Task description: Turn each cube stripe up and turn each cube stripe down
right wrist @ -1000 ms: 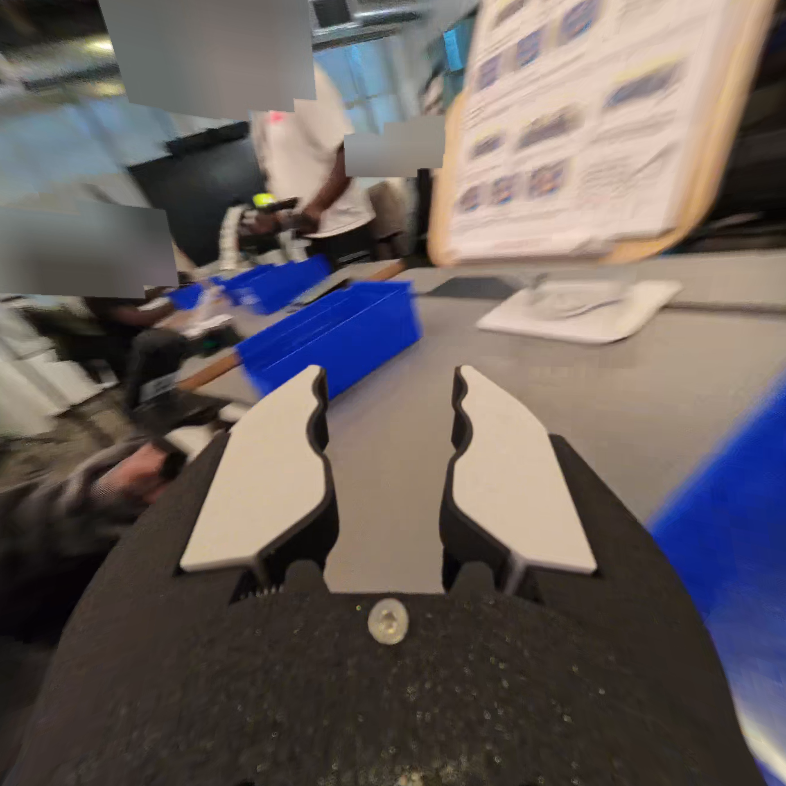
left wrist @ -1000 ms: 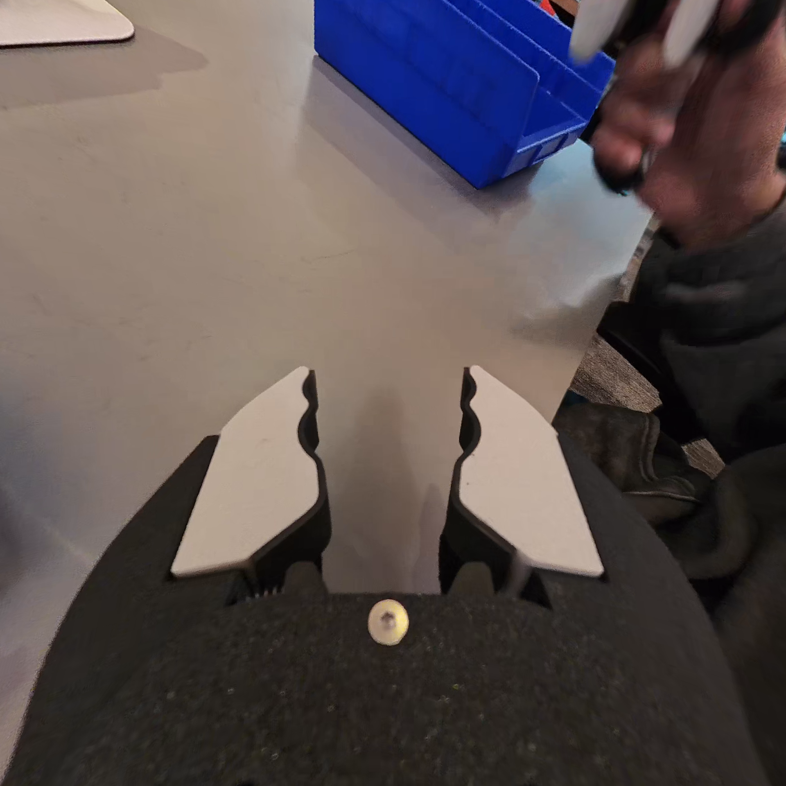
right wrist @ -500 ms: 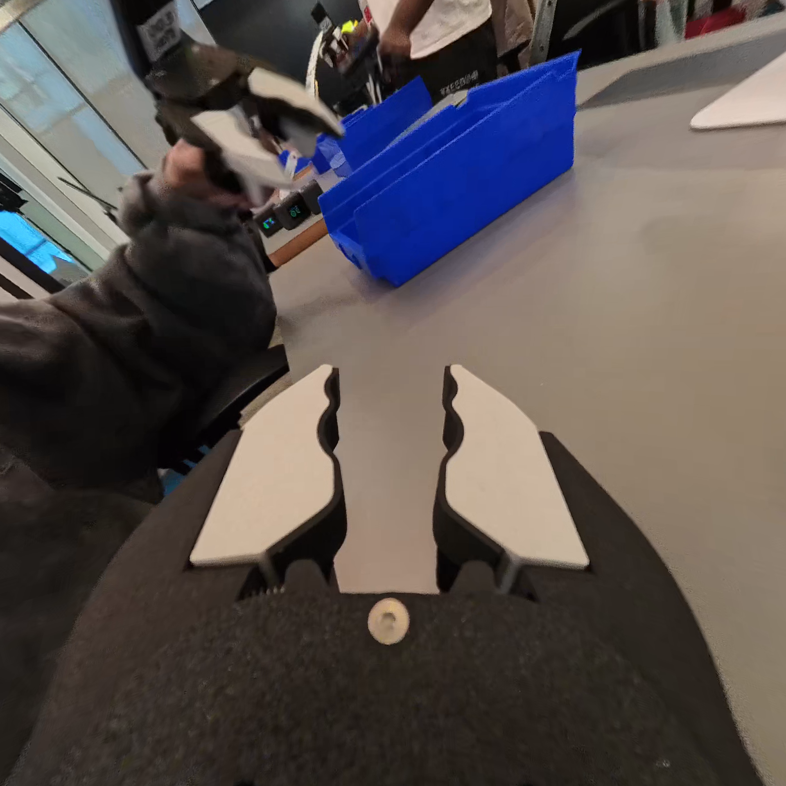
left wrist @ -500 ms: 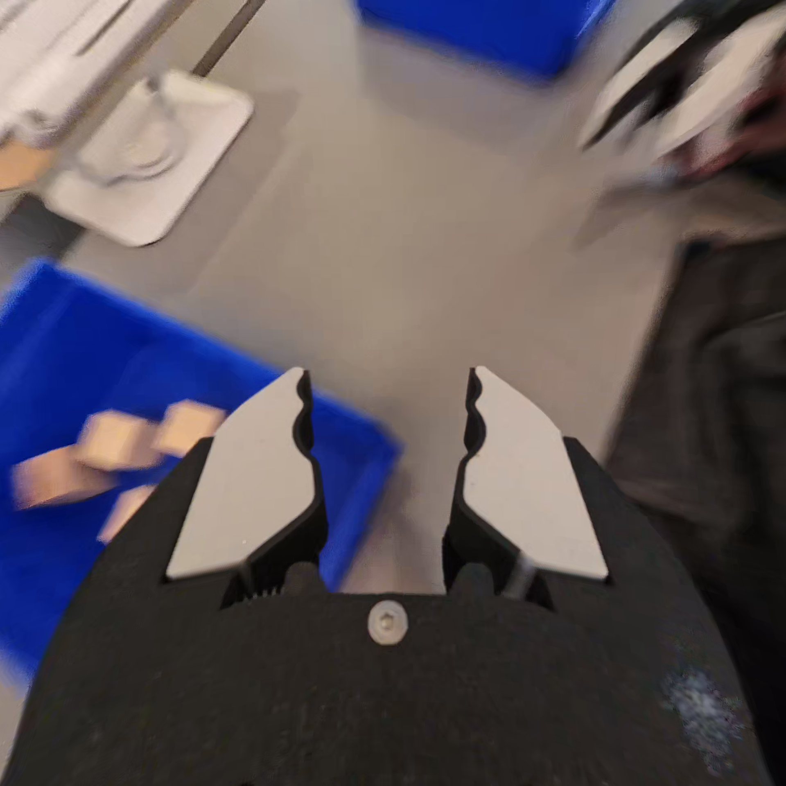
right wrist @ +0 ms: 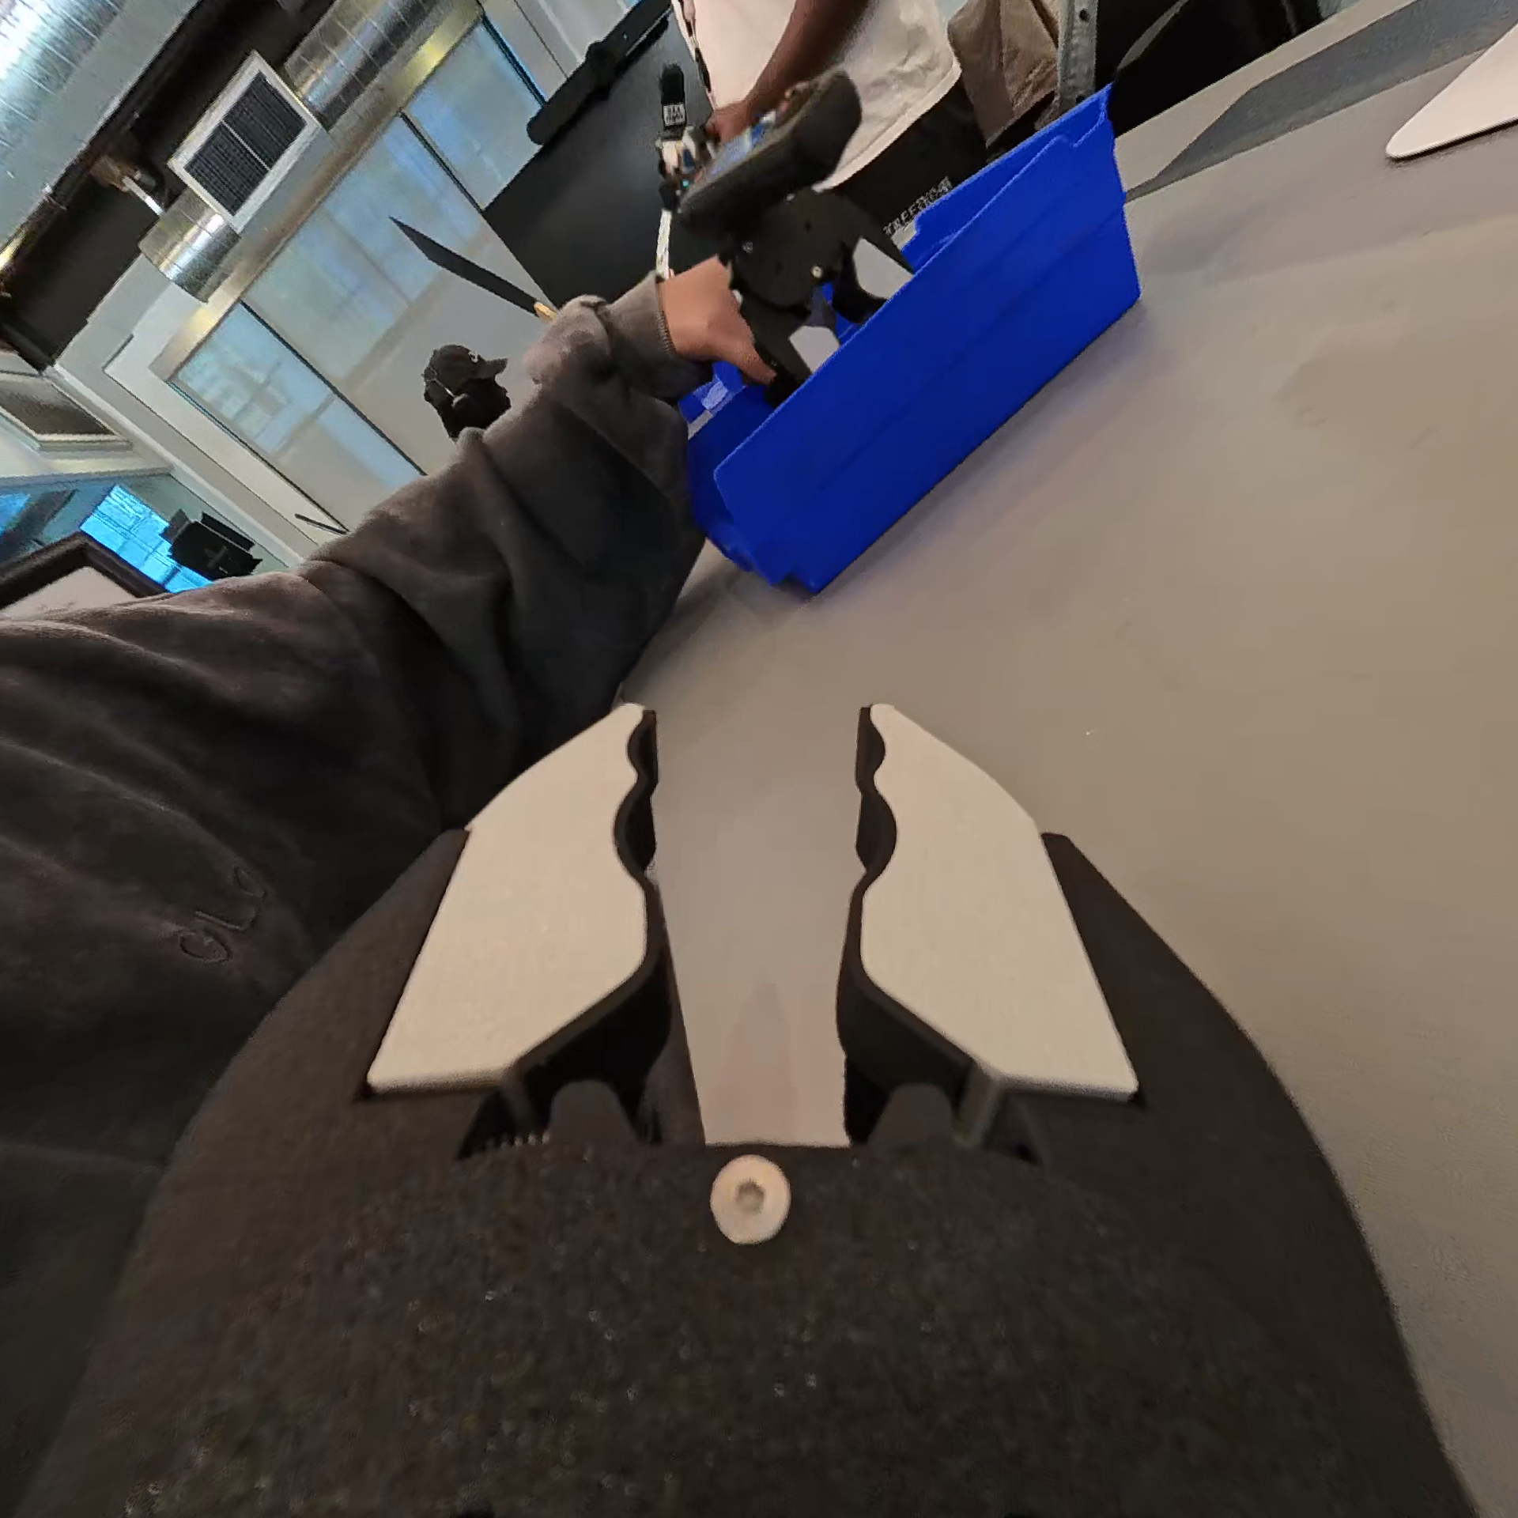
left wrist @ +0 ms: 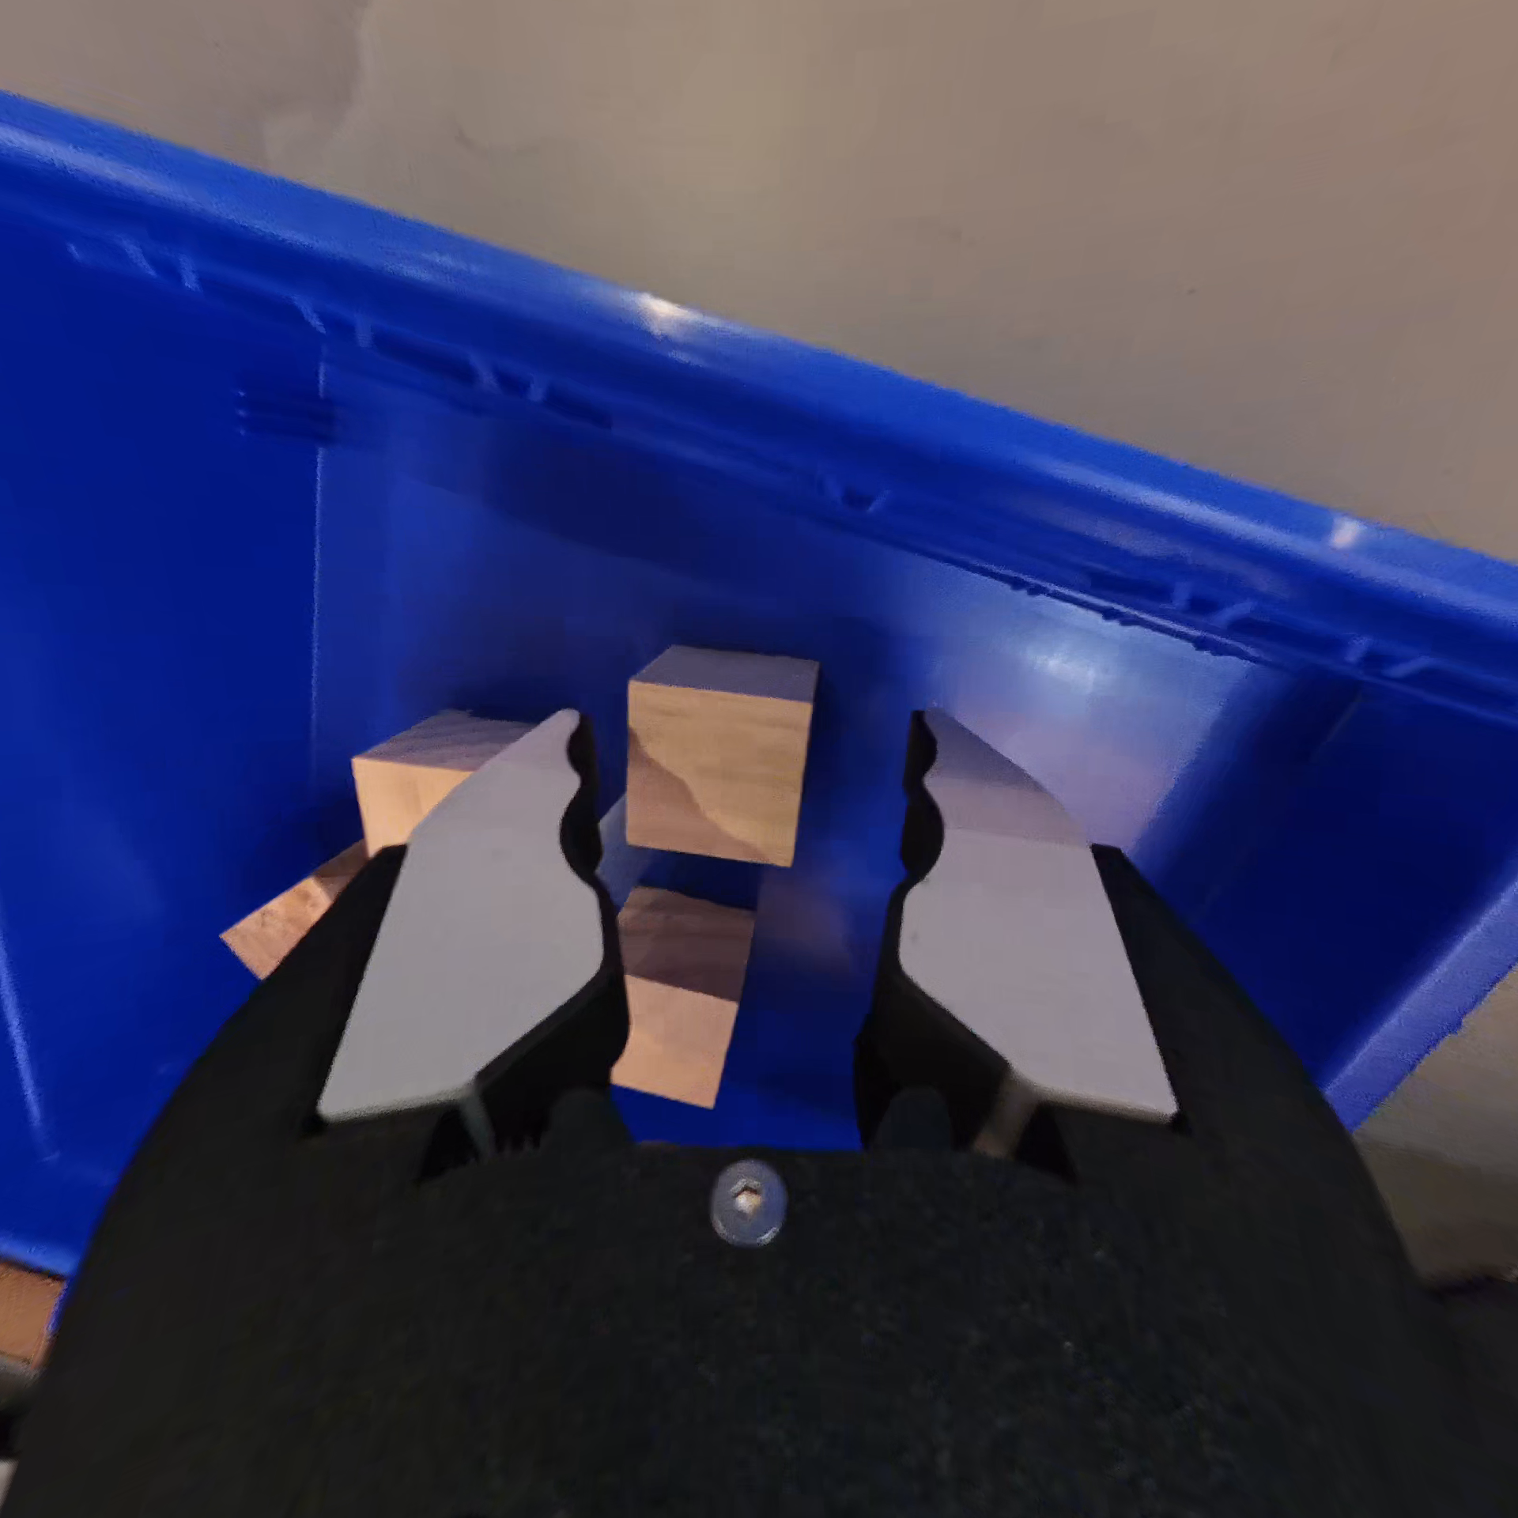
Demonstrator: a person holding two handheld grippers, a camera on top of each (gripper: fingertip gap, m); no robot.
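Note:
Several plain wooden cubes lie in a blue bin (left wrist: 493,509); no stripe shows on any face I see. My left gripper (left wrist: 747,723) is open and empty, pointing down into the bin. One cube (left wrist: 719,756) sits between and just past its fingertips, and a second cube (left wrist: 682,994) lies under the gap. A third cube (left wrist: 411,772) and a fourth (left wrist: 279,920) are partly hidden behind the left finger. My right gripper (right wrist: 757,715) is open and empty, low over the grey table (right wrist: 1150,657). From there the left gripper (right wrist: 788,271) shows reaching into the bin (right wrist: 945,394).
The arm in a dark sleeve (right wrist: 509,526) stretches from the near left to the bin. A person in a white shirt (right wrist: 830,57) stands behind the bin. A white base plate (right wrist: 1454,115) lies at the table's far right. Grey table (left wrist: 986,205) shows beyond the bin.
My left gripper swung from over the bare table down into the blue bin, over the cubes. My right gripper turned and dropped low over the table. Both stayed open.

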